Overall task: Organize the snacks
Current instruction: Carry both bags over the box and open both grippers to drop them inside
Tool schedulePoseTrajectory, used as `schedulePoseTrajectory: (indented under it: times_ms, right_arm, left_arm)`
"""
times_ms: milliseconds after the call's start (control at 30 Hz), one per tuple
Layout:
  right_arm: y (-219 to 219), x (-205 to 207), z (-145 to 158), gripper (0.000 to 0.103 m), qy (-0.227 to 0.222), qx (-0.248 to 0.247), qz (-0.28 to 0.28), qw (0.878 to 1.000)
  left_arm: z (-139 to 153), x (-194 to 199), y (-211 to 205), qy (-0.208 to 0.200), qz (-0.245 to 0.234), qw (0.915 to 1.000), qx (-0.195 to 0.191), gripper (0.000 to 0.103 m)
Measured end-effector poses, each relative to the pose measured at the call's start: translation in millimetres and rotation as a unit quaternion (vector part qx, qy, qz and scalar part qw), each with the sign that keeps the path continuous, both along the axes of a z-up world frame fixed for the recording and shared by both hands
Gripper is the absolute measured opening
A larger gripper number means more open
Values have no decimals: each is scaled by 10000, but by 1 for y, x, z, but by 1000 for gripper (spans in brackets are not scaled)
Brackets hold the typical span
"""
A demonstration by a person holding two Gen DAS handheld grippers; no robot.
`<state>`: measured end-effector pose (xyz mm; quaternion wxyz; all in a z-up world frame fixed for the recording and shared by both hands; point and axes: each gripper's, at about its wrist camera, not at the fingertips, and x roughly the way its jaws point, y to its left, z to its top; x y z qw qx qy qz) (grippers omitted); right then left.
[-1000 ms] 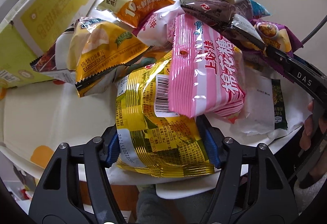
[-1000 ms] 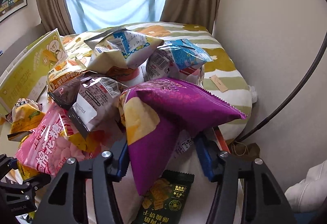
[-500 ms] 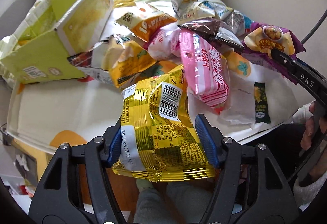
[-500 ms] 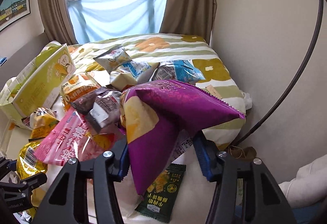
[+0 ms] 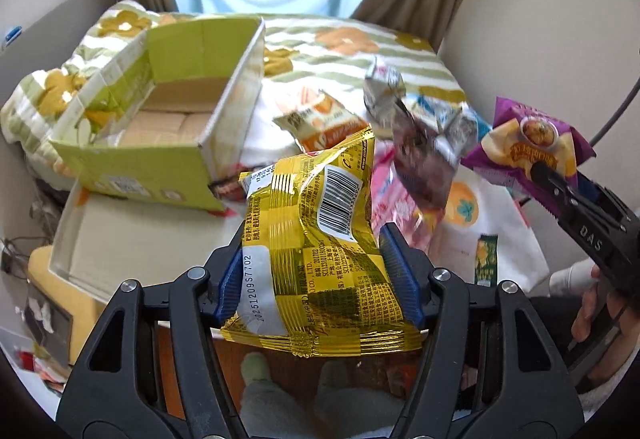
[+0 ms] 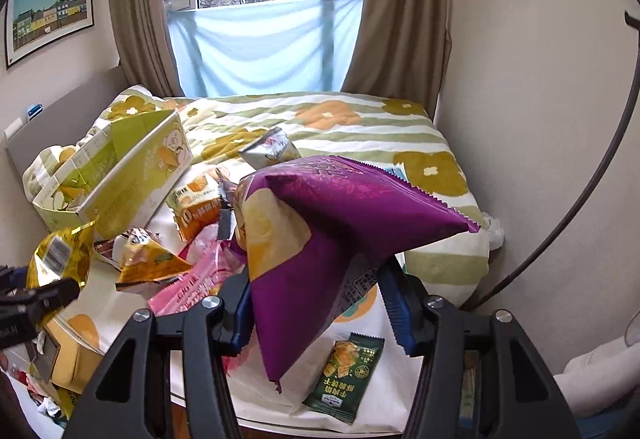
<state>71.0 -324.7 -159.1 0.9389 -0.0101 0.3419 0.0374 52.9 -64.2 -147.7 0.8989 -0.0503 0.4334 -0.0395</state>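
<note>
On the far left I saw the green box [image 5: 160, 143] lying open on the bed [image 5: 360, 51], with nothing in it that I could make out. Next to it, my left gripper [image 5: 316, 271] was squeezing the gold snack bag [image 5: 320, 247]; its jaws had just been closing in tighter on the bag, which hung in the air above the bed's edge. Behind it lay an orange bag [image 5: 324, 127], a pink bag [image 5: 388, 199] and a blurry brown bag [image 5: 420, 159]. A small dark green packet [image 6: 348, 375] lay flat on the white sheet. On the right, my right gripper [image 6: 316, 303] had its jaws clenched on the purple chip bag [image 6: 340, 231], held up over the pile.
</note>
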Motion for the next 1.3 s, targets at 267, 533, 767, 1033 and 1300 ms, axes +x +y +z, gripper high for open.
schedulePoseTrajectory:
  times_ms: [267, 533, 767, 1033, 1300]
  right_arm:
    - [47, 17, 35, 51, -352, -79, 26, 9993]
    - [138, 60, 58, 51, -491, 125, 251, 9984]
    - [229, 119, 59, 51, -238, 363, 611, 9972]
    - [306, 179, 44, 51, 72, 276, 804, 9964]
    - [336, 220, 23, 51, 377, 165, 776, 9961]
  left_arm:
    - [32, 42, 57, -413, -106, 9991, -68, 59]
    - [55, 98, 142, -559, -148, 9982, 127, 59]
    - [47, 154, 220, -306, -107, 9990, 300, 59]
    - [29, 225, 266, -91, -340, 9987, 375, 59]
    - [3, 273, 270, 162, -463, 9979, 414, 60]
